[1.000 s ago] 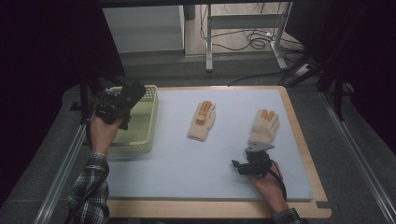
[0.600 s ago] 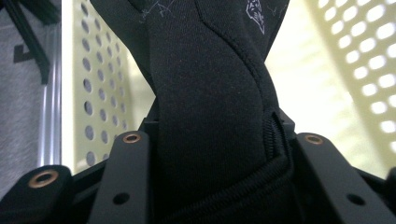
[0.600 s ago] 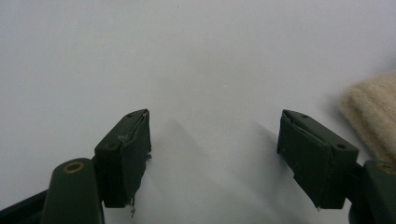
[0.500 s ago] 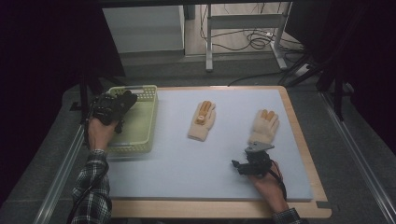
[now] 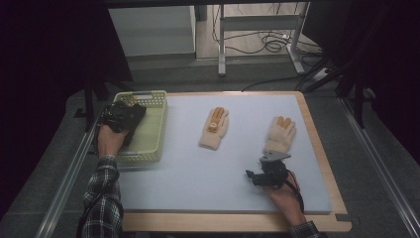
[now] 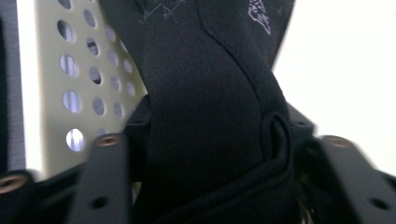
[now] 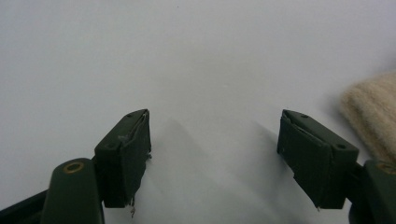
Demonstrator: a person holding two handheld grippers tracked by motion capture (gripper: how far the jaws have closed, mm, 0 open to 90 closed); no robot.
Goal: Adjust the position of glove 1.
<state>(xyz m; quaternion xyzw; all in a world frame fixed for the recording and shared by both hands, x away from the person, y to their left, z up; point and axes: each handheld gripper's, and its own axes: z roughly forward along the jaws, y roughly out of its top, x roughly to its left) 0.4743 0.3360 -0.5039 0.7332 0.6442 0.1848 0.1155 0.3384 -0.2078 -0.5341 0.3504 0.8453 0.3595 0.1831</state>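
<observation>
- The table (image 5: 198, 183), with its pale blue-white mat inside a wooden edge, carries everything here.
- A pale green perforated basket (image 5: 151, 129) sits at the table's left end, its long side running away from the person.
- A cream knitted glove with orange fingers (image 5: 215, 130) lies flat near the middle of the mat, and a second cream glove (image 5: 280, 135) lies to its right, well apart from the first.
- The left gripper (image 5: 132, 112) hangs over the basket with a black glove (image 6: 210, 116) between its jaws. The jaws have just been opening, and in the left gripper view the dark fabric drapes between them with the basket's holed wall behind it; I cannot tell whether the pads press on it.
- The right gripper (image 7: 215, 154) sits low over the bare mat near the front right, just short of the second cream glove's cuff. Its jaws stand apart with nothing between them.
</observation>
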